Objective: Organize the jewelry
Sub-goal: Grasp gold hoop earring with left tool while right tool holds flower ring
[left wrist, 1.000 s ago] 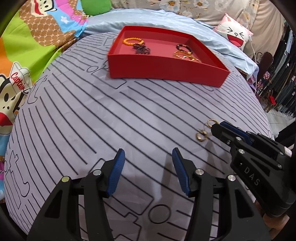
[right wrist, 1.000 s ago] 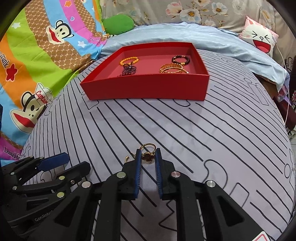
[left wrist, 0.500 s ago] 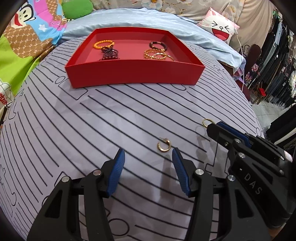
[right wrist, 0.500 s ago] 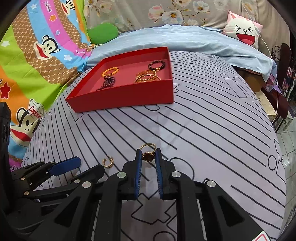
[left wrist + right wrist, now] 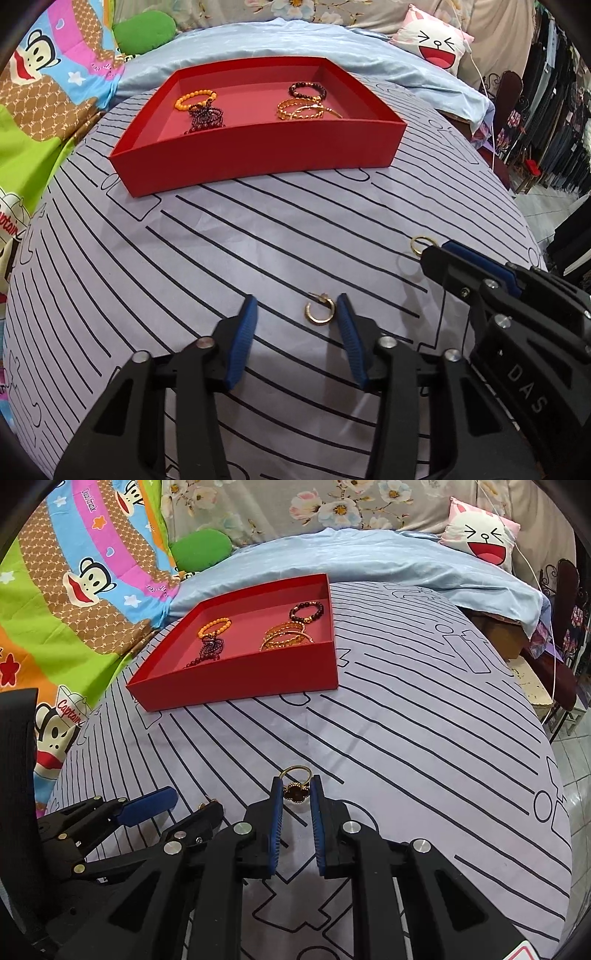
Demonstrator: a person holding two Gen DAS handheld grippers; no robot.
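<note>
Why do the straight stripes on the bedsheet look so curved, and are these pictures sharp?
Left wrist view: the fisheye lens bows the striped sheet into a dome, and dark corners frame it; the gold hoop earring is crisp, with soft shadows under the fingers. Right wrist view: the same bulge; the red tray is sharp, with no glare.

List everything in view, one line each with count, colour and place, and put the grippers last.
Tray: one, red, far part of the striped cloth.
Beaded bracelet: one, orange, tray's left side.
Bead strand: one, dark purple, just in front of the orange one.
Dark bracelet: one, dark brown, tray's right side.
Bangles: several, gold, in front of the dark bracelet.
Hoop earring: one, gold, on the cloth.
Ring: one, gold with dark top.
Striped cloth: one, lilac with black lines.
Cat pillow: one, pink-white, far right.
Left gripper: black, blue pads, has just been closing around the earring.
Right gripper: same, holding the ring.
</note>
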